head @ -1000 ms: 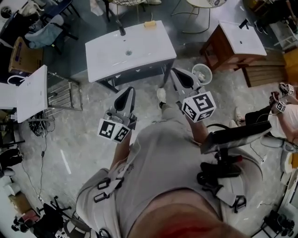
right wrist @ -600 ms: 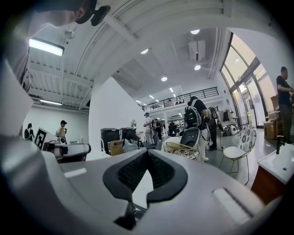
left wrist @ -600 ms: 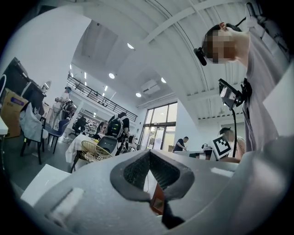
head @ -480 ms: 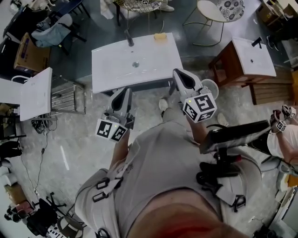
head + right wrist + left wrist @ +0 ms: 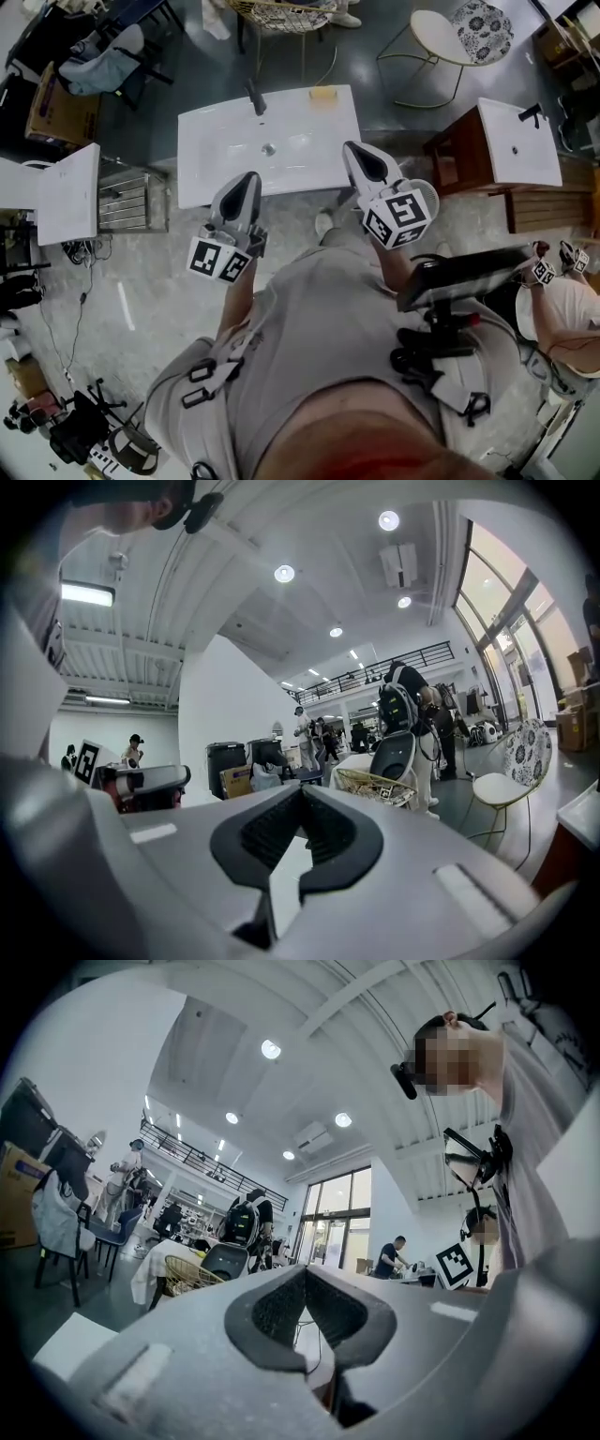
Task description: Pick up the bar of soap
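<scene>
- Holding my left gripper (image 5: 249, 178) and right gripper (image 5: 351, 150) out in front of me, with their tips over the near edge of a white worktop (image 5: 216, 141) that has a shallow basin sunk in it.
- My left gripper has its jaws pressed together with nothing between them. Only the room shows past them.
- My right gripper is likewise closed tight and empty.
- The bar of soap (image 5: 323, 94) lies flat at the far edge of the worktop, right of the middle. It is well apart from both grippers, and the right one is nearer to it.
- A dark tap (image 5: 255, 97) stands at that same far edge, to the left of the soap and apart from it. The drain (image 5: 268, 149) sits in the basin between the tap and my grippers.
- Beyond the worktop stand a wire chair (image 5: 281, 11) and a round chair (image 5: 459, 28) with a patterned seat.
- To the right is a wooden cabinet (image 5: 448, 159) with its own white basin top. A small white fan (image 5: 429, 193) shows just behind my right gripper's marker cube.
- To the left, a white board (image 5: 66, 192) stands beside a metal rack (image 5: 131, 199), with a cardboard box (image 5: 42, 108) further back.
- Another person (image 5: 553, 319) is at the right edge of the head view.
</scene>
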